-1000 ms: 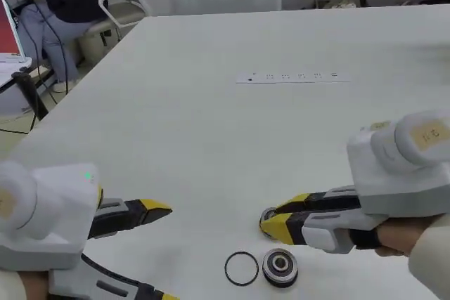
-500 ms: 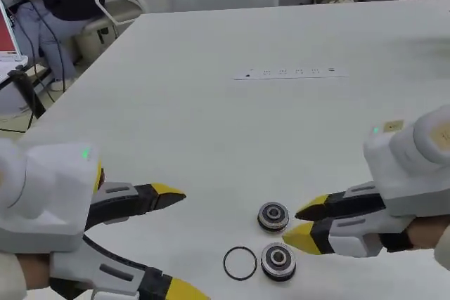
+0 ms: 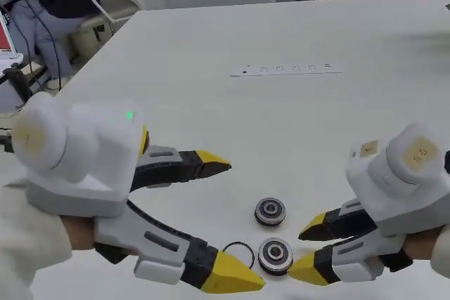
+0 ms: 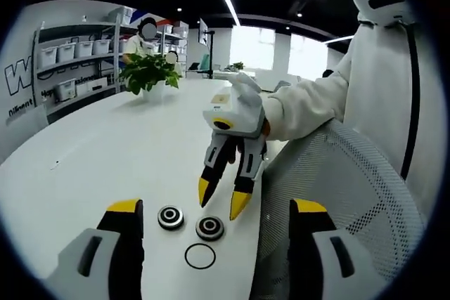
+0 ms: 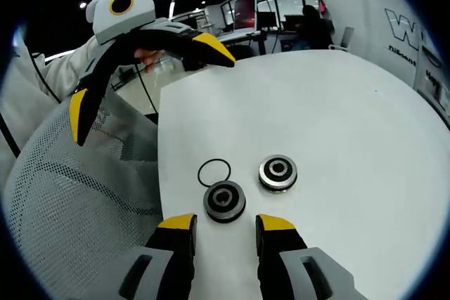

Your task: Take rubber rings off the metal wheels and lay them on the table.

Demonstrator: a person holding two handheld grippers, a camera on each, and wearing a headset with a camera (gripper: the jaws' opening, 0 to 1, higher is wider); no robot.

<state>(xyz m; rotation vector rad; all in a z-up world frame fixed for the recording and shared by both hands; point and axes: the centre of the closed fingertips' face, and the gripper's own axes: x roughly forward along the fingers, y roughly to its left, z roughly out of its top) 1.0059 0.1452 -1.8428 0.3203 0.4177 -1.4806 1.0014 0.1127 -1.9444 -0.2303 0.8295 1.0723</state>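
The counter (image 3: 281,124) is plain white. The left claw (image 3: 232,223) and the right claw (image 3: 304,252) each have a white housing, black jaws and bright yellow tips. A green light (image 3: 129,115) glows on the left one. The far wheel (image 3: 270,211) and the wheel nearer the counter's front edge (image 3: 275,253) are silver-grey, with dark bands around pale hubs. The rubber ring (image 3: 238,244) is black. The chair (image 5: 70,194) has a white open-mesh back.

So it's a big white table (image 3: 211,103), smooth matte top. Near the front edge there are two small round metal wheels (image 3: 270,211) (image 3: 275,254) lying flat, close together but not touching. A thin black rubber ring (image 5: 214,172) lies flat just beside the nearer one. Further back there's a white socket strip (image 3: 285,69).
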